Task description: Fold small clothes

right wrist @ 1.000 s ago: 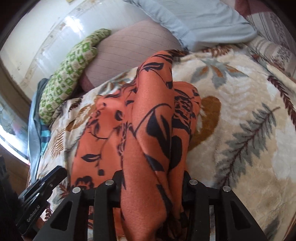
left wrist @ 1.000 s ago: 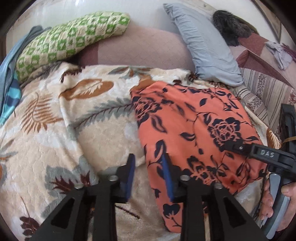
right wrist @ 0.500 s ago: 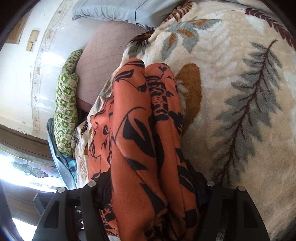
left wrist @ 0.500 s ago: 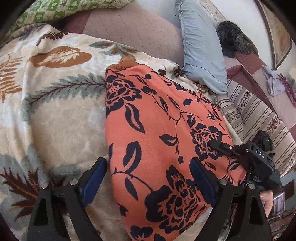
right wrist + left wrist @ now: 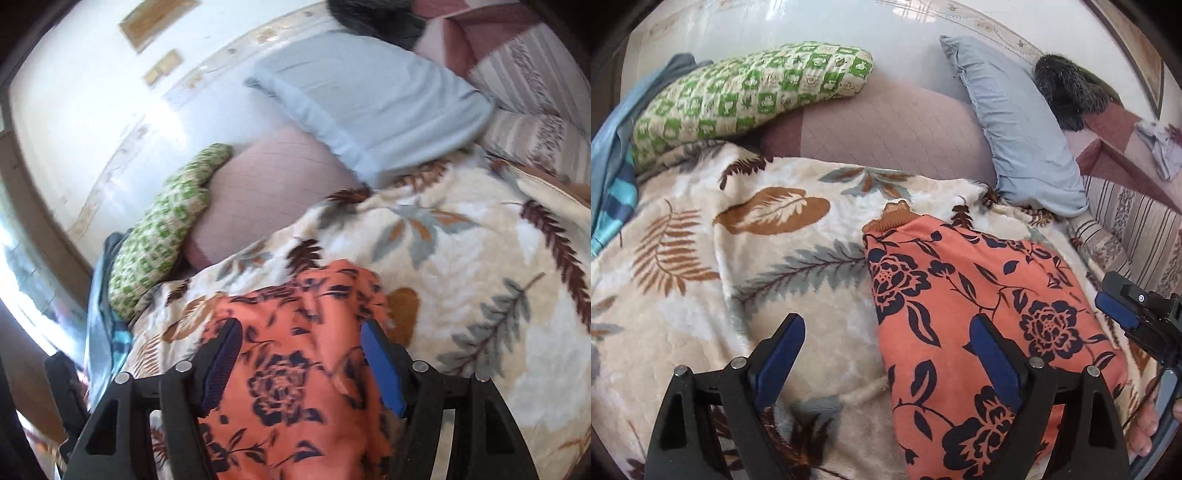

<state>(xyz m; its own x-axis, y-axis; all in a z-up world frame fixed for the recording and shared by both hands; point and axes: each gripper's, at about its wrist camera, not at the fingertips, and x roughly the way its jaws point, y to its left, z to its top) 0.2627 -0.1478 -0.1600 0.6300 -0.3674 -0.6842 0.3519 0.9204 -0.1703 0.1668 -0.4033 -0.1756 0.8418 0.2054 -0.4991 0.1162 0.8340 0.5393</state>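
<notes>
An orange garment with dark blue flowers (image 5: 979, 314) lies folded on the leaf-print blanket (image 5: 738, 295), its ribbed cuff pointing away from me. My left gripper (image 5: 886, 326) stands wide open just above it, one finger over the cloth and the other over bare blanket, holding nothing. My right gripper (image 5: 1123, 314) hovers at the garment's right edge. In the blurred right wrist view the garment (image 5: 295, 387) lies below and between the right gripper (image 5: 299, 332). Its jaws are closing, but both blue pads (image 5: 380, 365) show bare and do not press the cloth.
A green checked pillow (image 5: 746, 88), a mauve quilted cushion (image 5: 886, 136) and a light blue pillow (image 5: 1019, 122) line the far side by the wall. Striped bedding (image 5: 1126, 229) lies at right, blue cloth (image 5: 613, 155) at left. A hand (image 5: 1145, 424) shows at the lower right.
The right gripper has let go of the bunched garment and risen; the cloth now lies flat. The left gripper has opened from narrow to wide and drawn back a little.
</notes>
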